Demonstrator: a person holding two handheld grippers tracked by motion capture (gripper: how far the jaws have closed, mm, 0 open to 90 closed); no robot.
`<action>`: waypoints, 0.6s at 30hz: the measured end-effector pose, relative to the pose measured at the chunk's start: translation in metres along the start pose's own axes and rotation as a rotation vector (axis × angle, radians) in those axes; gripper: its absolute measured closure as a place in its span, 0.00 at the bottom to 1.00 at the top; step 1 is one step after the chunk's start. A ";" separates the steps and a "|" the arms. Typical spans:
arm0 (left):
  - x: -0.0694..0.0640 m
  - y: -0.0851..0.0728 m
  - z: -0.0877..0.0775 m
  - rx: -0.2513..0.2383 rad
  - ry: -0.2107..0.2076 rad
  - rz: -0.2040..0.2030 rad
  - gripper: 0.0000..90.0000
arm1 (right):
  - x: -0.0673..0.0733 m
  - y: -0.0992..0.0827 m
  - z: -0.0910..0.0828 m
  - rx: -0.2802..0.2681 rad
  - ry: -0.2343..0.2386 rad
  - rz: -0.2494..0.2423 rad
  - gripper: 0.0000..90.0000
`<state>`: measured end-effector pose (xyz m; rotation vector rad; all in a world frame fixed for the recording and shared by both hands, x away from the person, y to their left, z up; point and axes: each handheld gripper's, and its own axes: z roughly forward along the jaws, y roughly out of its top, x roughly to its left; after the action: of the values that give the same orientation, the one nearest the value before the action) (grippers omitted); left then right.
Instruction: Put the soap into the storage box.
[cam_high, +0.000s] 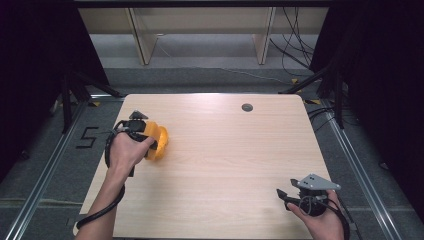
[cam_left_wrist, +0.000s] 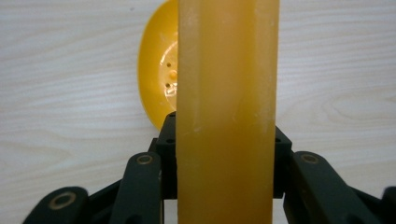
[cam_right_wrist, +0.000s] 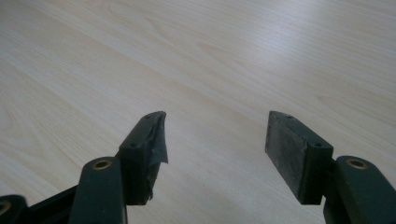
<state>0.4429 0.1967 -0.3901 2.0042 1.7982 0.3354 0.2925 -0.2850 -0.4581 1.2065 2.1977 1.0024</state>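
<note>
- The left gripper (cam_high: 159, 141) is clenched on a yellow plastic piece (cam_high: 161, 142) near the left edge of the counter (cam_high: 225, 165), about halfway up that side in the high view.
- In the left gripper view the jaws press from both sides on a flat yellow strip (cam_left_wrist: 228, 112), seen edge-on and running up the middle of the picture; behind it a round yellow disc (cam_left_wrist: 156, 79) with a few small holes shows against the wood. Whether strip and disc are one thing or two I cannot tell.
- Whether the yellow piece touches the counter or hangs just above it cannot be made out from the high view; it sits low, close to the surface.
- The right gripper (cam_high: 283, 194) is released: in the right gripper view its jaws stand well apart with only bare wood between them. It waits near the front right corner of the counter, well apart from the yellow piece.
- A small round grommet (cam_high: 247, 107) lies near the far edge of the counter, away from both grippers.
- My judgement: the grasp is made, so picking up looks done; carrying and setting the piece down are left, and the right gripper has no part yet.
</note>
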 end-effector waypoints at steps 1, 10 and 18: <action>0.000 0.002 0.002 -0.010 0.008 0.001 0.67 | 0.001 0.000 0.000 0.002 0.008 0.007 0.43; 0.003 0.008 0.008 -0.001 0.011 -0.002 0.67 | 0.000 0.000 0.000 0.000 0.004 0.003 0.43; 0.005 0.012 0.015 -0.009 0.015 0.003 0.67 | 0.000 0.000 0.000 0.000 0.004 0.002 0.43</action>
<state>0.4611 0.1990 -0.3979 2.0033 1.7994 0.3598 0.2924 -0.2850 -0.4580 1.2075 2.1995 1.0067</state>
